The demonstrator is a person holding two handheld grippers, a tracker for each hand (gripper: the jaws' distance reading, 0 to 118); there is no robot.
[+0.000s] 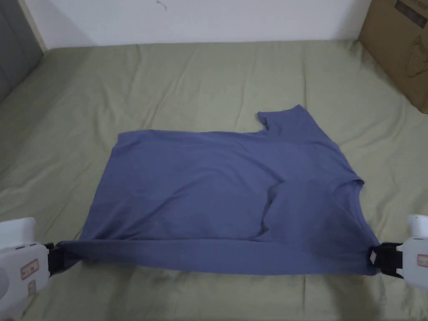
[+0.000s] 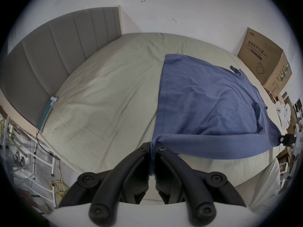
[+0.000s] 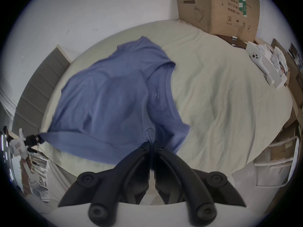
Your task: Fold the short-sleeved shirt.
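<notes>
Blue short-sleeved shirt (image 1: 217,192) spread on the bed (image 1: 209,75), its near edge raised taut. Left gripper (image 1: 56,258) and right gripper (image 1: 378,257) each pinch a near corner, apparently through both layers. Light, limp cloth; best held at corners.

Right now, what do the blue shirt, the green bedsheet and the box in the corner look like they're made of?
Blue shirt: soft matte knit, probably cotton jersey; it drapes and sags between the grippers. Green bedsheet: thin matte woven cloth, going by its fine creases. Box: brown corrugated cardboard, dull surface with printed panels.
</notes>
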